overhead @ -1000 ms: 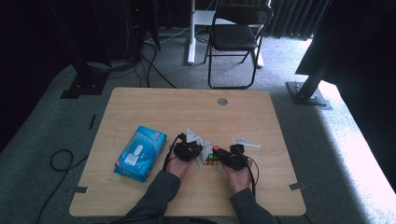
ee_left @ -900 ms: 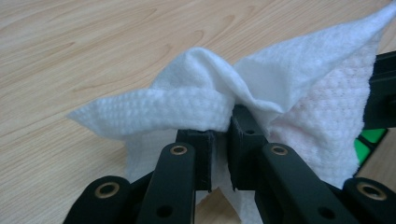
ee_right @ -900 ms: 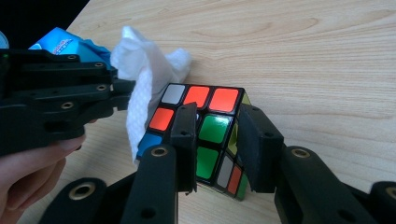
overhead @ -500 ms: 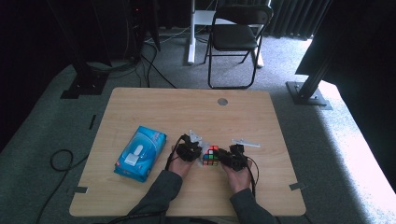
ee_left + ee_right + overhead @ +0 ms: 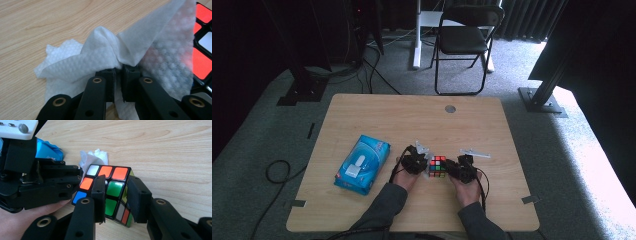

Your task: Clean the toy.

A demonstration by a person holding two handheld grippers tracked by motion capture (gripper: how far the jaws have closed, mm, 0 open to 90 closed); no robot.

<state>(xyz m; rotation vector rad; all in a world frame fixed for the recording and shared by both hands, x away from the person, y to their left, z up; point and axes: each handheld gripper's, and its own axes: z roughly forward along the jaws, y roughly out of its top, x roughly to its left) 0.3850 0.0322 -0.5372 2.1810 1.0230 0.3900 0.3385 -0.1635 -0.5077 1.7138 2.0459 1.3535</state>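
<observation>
High view: Rubik's cube (image 5: 438, 166) sits lower centre of frame on the wooden table (image 5: 377, 115), between both grippers. Left gripper (image 5: 118, 75): jaws pinched together on a white tissue (image 5: 105, 52), which drapes against the cube's side at right of its view. Right gripper (image 5: 115, 195): jaws clamped on the cube's near corner. Blue tissue pack (image 5: 362, 163) lies left of the hands, near but apart.

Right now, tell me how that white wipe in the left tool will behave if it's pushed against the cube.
The wipe looks thin and floppy: it bunches and folds where the left tool pinches it. It will likely drape and crumple against the cube rather than push it. It seems very light, partly see-through.
</observation>
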